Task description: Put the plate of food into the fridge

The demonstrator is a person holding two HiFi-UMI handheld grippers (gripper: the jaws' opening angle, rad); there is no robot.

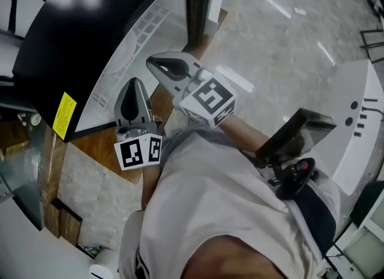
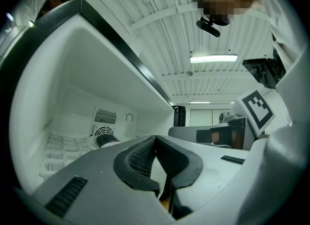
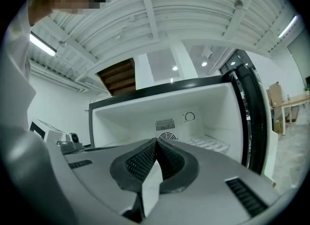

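Floor [image 1: 282,26]: glossy grey marbled, streaked with lamp glare. Wood strip [image 1: 99,146] at lower left, pale stone tiles [image 1: 90,182] just beside it. White unit [image 1: 360,122] with black marks at the right edge; black rack [image 1: 371,38] above it, cut off by the frame. Ceiling [image 2: 160,30]: white, ribbed, crossed by beams. Tube lamp [image 2: 213,58] lit, far lamp [image 2: 203,102] lit behind it. Dark column [image 2: 180,116] against a white wall [image 2: 206,117] in the distance. Right gripper view: strip lamp [image 3: 42,45] at left, downlights [image 3: 175,67], brown wood panel [image 3: 117,76] high up, white pillar [image 3: 186,59], table [image 3: 293,102] far right, small and unclear.
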